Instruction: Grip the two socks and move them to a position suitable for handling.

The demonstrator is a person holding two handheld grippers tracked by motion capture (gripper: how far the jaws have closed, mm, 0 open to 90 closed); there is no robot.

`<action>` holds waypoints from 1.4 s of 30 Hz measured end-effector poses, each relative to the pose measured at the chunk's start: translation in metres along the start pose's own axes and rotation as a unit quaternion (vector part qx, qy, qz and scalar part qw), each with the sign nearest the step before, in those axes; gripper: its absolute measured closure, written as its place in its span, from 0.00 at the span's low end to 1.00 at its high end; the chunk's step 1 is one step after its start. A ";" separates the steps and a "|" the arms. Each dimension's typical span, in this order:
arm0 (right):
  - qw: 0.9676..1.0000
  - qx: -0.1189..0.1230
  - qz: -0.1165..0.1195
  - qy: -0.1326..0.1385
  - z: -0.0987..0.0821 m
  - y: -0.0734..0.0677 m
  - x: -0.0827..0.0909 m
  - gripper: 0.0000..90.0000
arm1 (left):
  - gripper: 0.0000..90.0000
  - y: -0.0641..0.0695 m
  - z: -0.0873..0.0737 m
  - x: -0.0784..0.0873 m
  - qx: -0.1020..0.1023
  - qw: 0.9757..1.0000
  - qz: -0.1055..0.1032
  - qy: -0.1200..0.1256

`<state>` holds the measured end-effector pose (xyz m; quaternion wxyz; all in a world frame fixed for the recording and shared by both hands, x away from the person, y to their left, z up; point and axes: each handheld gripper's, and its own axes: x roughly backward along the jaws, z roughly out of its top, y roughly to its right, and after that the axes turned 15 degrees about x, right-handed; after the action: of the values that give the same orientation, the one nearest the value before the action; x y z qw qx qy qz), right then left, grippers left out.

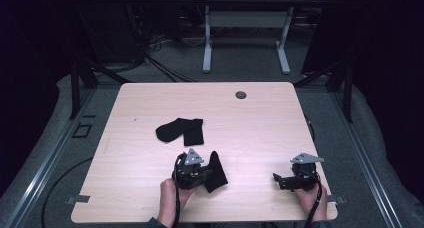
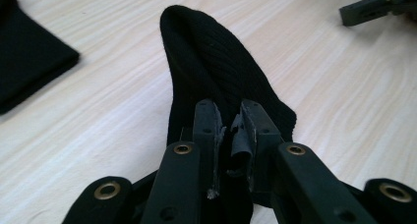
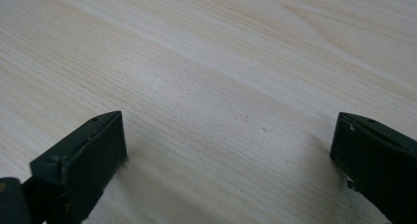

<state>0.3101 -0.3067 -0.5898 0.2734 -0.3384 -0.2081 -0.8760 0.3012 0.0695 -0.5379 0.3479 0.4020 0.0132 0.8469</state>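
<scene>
A black sock (image 1: 216, 170) lies near the table's front edge, and my left gripper (image 1: 205, 177) is shut on its near end. In the left gripper view the two jaws pinch a fold of this ribbed sock (image 2: 211, 62), with my left gripper (image 2: 230, 113) close over the wood; the rest of the sock stretches away from the jaws. A second black sock (image 1: 181, 130), folded over, rests near the middle of the table, and its corner (image 2: 29, 71) shows at the upper left. My right gripper (image 1: 277, 180) sits at the front right, open, with bare wood between the jaws of this gripper (image 3: 228, 135).
The light wooden table (image 1: 260, 123) has a round cable grommet (image 1: 241, 94) near its far edge. Another desk's legs (image 1: 207, 53) stand on the grey floor behind. The tip of my right gripper (image 2: 369, 9) appears beyond the held sock.
</scene>
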 end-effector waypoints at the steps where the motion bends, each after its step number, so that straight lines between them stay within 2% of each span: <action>1: 1.000 -0.002 -0.001 0.002 0.000 0.000 0.000 0.00 | 0.87 0.002 -0.001 -0.002 0.000 1.000 -0.001 0.001; 5: 1.000 -0.001 -0.001 0.003 0.000 0.000 0.000 0.00 | 0.85 0.006 -0.004 -0.010 0.006 1.000 -0.005 -0.005; 6: 1.000 -0.001 -0.001 0.003 0.000 0.000 0.000 0.00 | 0.84 0.011 -0.005 -0.018 0.007 1.000 -0.001 -0.015; 7: 1.000 -0.001 -0.001 0.003 0.000 0.000 0.000 0.00 | 0.82 0.011 -0.005 -0.018 0.007 1.000 -0.001 -0.015; 8: 1.000 -0.002 -0.001 0.001 0.000 0.000 0.000 0.00 | 0.79 0.016 -0.006 -0.026 0.001 1.000 0.009 -0.022; 9: 1.000 -0.002 0.000 0.001 0.000 0.000 0.000 0.01 | 0.76 0.018 -0.006 -0.030 0.000 1.000 0.010 -0.025; 11: 1.000 -0.001 -0.001 0.000 0.000 0.000 0.000 0.01 | 0.56 0.019 -0.007 -0.034 0.002 1.000 0.012 -0.026; 13: 1.000 -0.004 -0.002 0.002 0.000 0.000 0.000 0.01 | 0.43 0.019 -0.007 -0.034 0.003 1.000 0.007 -0.025; 16: 1.000 -0.004 -0.002 0.002 0.000 0.000 0.000 0.01 | 0.27 0.018 -0.007 -0.019 0.006 1.000 0.002 0.000; 19: 1.000 -0.005 -0.003 0.002 0.000 0.000 0.000 0.01 | 0.17 0.011 -0.007 0.001 0.009 1.000 -0.001 0.021; 21: 1.000 -0.005 -0.003 0.002 0.000 0.000 0.000 0.01 | 0.16 0.007 -0.008 0.008 0.012 1.000 -0.002 0.029; 22: 1.000 -0.006 -0.003 0.004 0.000 0.000 0.000 0.01 | 0.16 -0.002 -0.010 0.019 0.018 0.999 0.005 0.041; 24: 1.000 -0.007 -0.003 0.005 0.000 -0.001 0.000 0.01 | 0.17 -0.012 -0.013 0.028 0.032 0.998 0.014 0.050; 25: 1.000 -0.008 -0.004 0.005 0.000 -0.001 0.000 0.02 | 0.17 -0.012 -0.013 0.028 0.032 0.998 0.014 0.050; 26: 1.000 -0.008 -0.007 0.004 0.000 -0.001 0.000 0.02 | 0.17 -0.022 -0.017 0.034 0.044 0.997 0.016 0.053; 28: 1.000 -0.008 -0.009 0.003 -0.001 0.000 0.001 0.04 | 0.17 -0.031 -0.022 0.036 0.055 0.997 0.025 0.054; 29: 1.000 -0.008 -0.009 0.003 -0.001 0.000 0.001 0.04 | 0.18 -0.031 -0.022 0.036 0.055 0.997 0.025 0.054; 32: 1.000 -0.014 -0.008 0.001 0.000 -0.001 0.002 0.06 | 0.18 -0.040 -0.029 0.035 0.072 0.996 0.025 0.046; 34: 0.999 -0.031 0.014 0.010 0.002 -0.003 0.005 0.13 | 0.20 -0.044 -0.035 0.030 0.081 0.996 0.024 0.038; 35: 0.999 -0.031 0.014 0.010 0.002 -0.003 0.005 0.13 | 0.20 -0.044 -0.035 0.030 0.081 0.996 0.024 0.038; 36: 0.998 -0.045 0.040 0.025 0.008 -0.008 0.011 0.17 | 0.22 -0.047 -0.037 0.026 0.082 0.996 0.027 0.028; 37: 0.997 -0.046 0.048 0.030 0.010 -0.012 0.013 0.18 | 0.23 -0.048 -0.038 0.023 0.084 0.996 0.024 0.022; 39: 0.995 -0.044 0.081 0.047 0.019 -0.024 0.018 0.28 | 0.24 -0.049 -0.039 0.017 0.088 0.996 0.022 0.014; 42: 0.991 -0.026 0.124 0.047 0.034 -0.048 0.019 0.36 | 0.27 -0.049 -0.038 0.009 0.089 0.996 0.020 0.004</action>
<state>0.2850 -0.2581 -0.5617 0.3809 -0.3268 -0.1283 -0.8553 0.2995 0.1213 -0.5723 0.2942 0.4283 0.0817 0.8505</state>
